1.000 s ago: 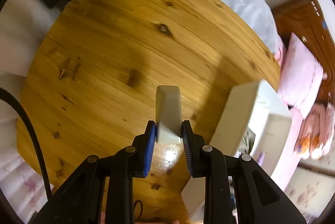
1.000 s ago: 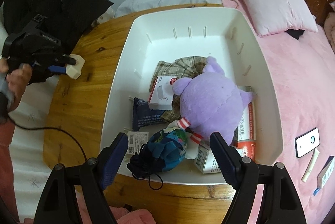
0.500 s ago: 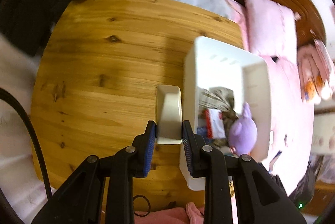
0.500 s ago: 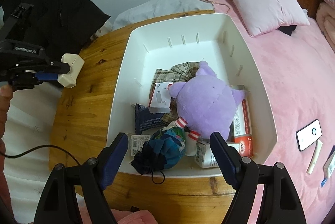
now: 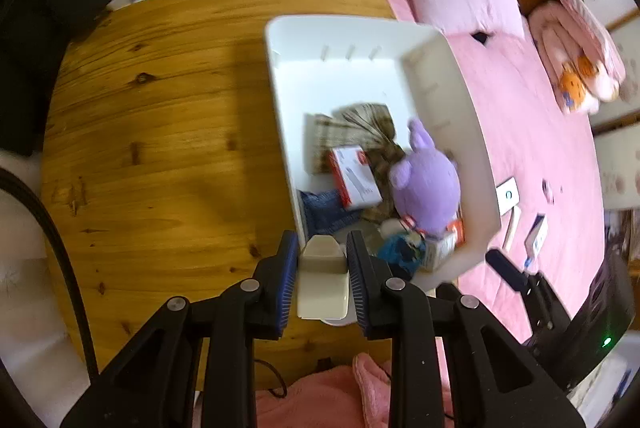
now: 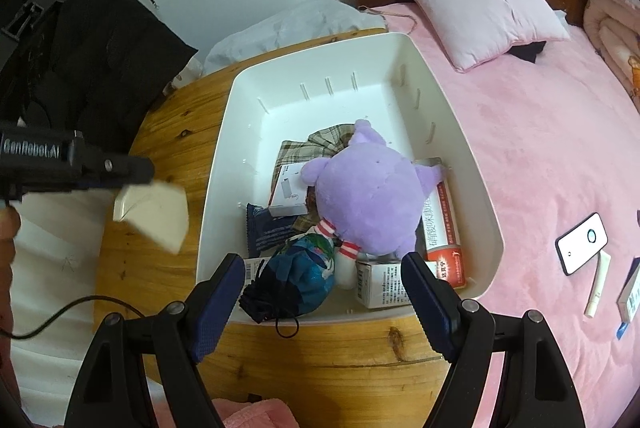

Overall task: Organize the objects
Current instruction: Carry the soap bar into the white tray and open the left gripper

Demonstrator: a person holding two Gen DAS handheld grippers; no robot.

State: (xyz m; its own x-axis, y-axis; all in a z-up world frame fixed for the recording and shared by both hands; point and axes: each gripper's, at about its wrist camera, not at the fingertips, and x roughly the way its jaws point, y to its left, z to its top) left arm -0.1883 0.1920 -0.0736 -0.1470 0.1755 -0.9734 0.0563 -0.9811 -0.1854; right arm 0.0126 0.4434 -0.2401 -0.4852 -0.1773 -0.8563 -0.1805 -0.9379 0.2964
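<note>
In the left wrist view, the left gripper (image 5: 322,268) points steeply down, its blue-padded jaws clamped on the two sides of a cream block (image 5: 322,278). The block hangs above the near left corner of the white bin (image 5: 280,115), over the line where the bin's wall meets the round wooden table (image 5: 168,147). Inside the bin, beyond the fingertips, lie a plaid cloth (image 5: 352,131), a white and red box (image 5: 354,176), a dark blue packet (image 5: 324,211) and a purple plush toy (image 5: 426,183); print on the box is too blurred to read. To the right, on the pink bedspread (image 5: 532,131), lies a phone (image 5: 507,195). Pink cloth (image 5: 320,400) shows at the bottom edge.

In the right wrist view, the right gripper (image 6: 323,302) tilts down toward the bin's near wall (image 6: 320,316), jaws spread wide with nothing pressed between them. Between the fingertips sit a folded blue patterned umbrella (image 6: 298,276) and a small white carton (image 6: 380,284) covered in fine print that cannot be read. A long red and white box (image 6: 442,224) with Chinese characters along its side lies just beside the plush. At the left, the other gripper reaches in level across the picture with the cream block under its tip, above the table and just outside the bin's left wall; its body bears white lettering that reads "GenRobot.AI". A fingertip (image 6: 9,224) shows at the left edge.
</note>
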